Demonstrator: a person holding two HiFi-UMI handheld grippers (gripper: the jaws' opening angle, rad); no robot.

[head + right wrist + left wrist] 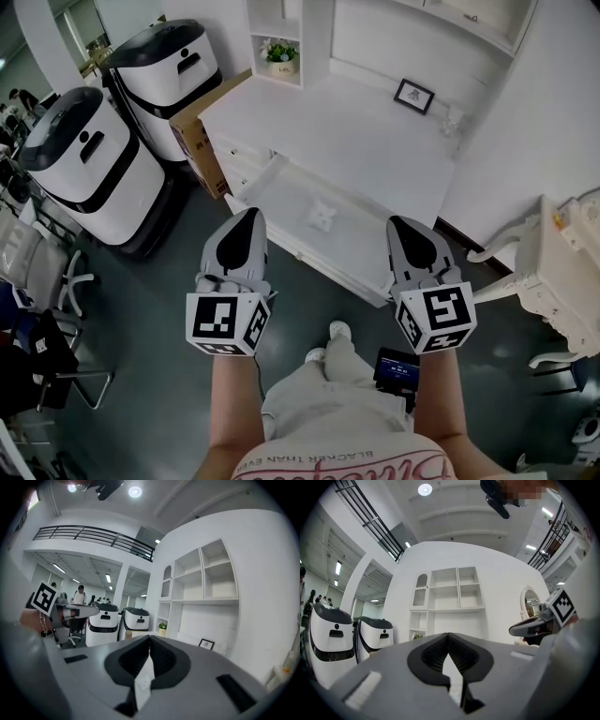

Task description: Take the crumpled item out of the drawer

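Risk sat mainly with the two claws themselves: the left claw (248, 214) and the right claw (401, 223) both hung above the front of the open white drawer (286, 192), each with its jaws pressed together and nothing between them. Lowered like that, a closed tip would probably only shove the small crumpled white item (322, 217) along the drawer floor, or flatten it, so whichever claw went in would need to spread first. A shallow pinch on one fold could also let the light lump slip free on the way up, and a careless descent might knock the drawer's front rim.

The crumpled item lay alone on the drawer floor, about midway along the drawer and between the two claw tips as seen from the head view, below the edge of the white tabletop (356, 131). It read as a compact, roughly even lump; no clear long axis or pointing direction could be made out at that size.
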